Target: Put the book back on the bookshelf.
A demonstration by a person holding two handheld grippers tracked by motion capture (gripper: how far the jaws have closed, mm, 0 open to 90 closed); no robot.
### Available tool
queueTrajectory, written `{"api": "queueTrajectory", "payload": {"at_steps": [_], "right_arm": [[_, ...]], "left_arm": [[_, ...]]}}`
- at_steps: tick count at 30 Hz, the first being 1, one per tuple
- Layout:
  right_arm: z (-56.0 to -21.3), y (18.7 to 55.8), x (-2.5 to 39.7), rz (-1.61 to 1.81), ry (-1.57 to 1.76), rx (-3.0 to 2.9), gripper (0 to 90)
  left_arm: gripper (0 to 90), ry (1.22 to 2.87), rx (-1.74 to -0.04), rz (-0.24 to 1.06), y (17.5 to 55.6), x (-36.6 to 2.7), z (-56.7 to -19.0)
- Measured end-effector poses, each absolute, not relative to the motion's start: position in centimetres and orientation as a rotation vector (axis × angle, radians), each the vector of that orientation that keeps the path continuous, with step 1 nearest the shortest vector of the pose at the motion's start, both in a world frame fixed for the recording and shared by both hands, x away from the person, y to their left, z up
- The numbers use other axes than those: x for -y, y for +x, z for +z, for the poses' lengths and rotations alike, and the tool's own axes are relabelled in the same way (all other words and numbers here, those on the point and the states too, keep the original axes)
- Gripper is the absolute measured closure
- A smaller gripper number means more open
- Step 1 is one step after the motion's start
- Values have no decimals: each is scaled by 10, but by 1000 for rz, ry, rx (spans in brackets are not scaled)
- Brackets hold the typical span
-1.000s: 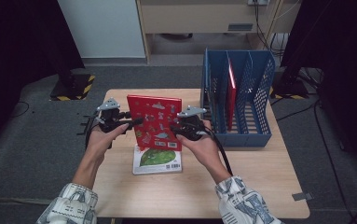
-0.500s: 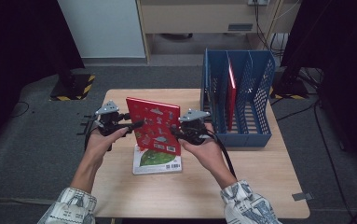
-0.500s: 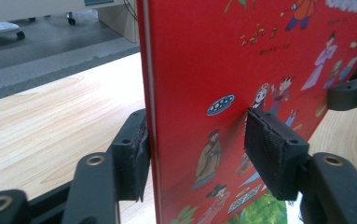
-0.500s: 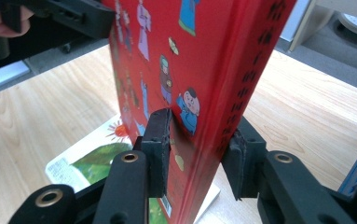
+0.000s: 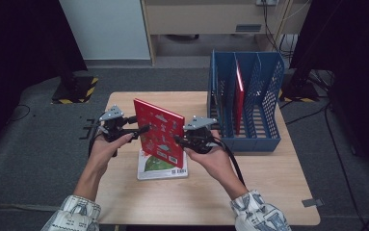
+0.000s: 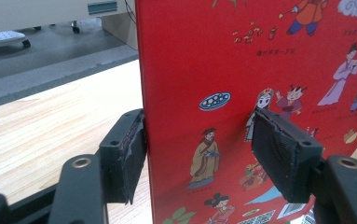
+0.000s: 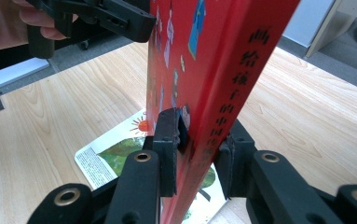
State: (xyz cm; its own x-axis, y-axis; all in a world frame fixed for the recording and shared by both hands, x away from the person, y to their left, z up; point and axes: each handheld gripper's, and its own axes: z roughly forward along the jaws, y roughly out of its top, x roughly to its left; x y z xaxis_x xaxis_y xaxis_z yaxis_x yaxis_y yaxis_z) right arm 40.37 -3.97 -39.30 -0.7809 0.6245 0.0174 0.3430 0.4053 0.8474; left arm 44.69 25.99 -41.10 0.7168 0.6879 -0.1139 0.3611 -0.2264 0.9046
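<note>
A red picture book (image 5: 160, 132) stands tilted on edge above the table (image 5: 220, 192), held between my two grippers. My right gripper (image 5: 178, 140) is shut on its lower spine, with both jaws (image 7: 199, 135) pressed to either side of the red book (image 7: 213, 56). My left gripper (image 5: 141, 130) straddles the opposite edge. In the left gripper view (image 6: 197, 135) one pad touches the back of the red book (image 6: 260, 56) while the other stands off the cover, so it is open.
A white and green book (image 5: 160, 168) lies flat under the red one, also seen below my right jaws (image 7: 106, 158). A blue slotted file rack (image 5: 269, 139) stands at the table's right, with a thin red book (image 5: 239, 96) upright in a middle slot.
The red book has tipped up from a leaning, face-up pose to nearly upright. Both grippers rose slightly with it.
</note>
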Motion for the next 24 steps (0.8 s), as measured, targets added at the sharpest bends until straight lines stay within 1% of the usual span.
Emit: {"api": "queueTrajectory", "payload": {"at_steps": [7,14,22,24], "right_arm": [[-389,396,36,1353,816,-2353,718],[-386,393,32,1400,804,-2369,672],[-383,389,22,1432,759,-2343,583],[-382,390,20,1440,755,-2346,582]], "left_arm": [[334,1843,-807,370,442,-262,-410],[331,1834,-805,352,437,-267,-412],[333,1835,-803,365,433,-269,-412],[333,1839,-801,364,432,-269,-412]]}}
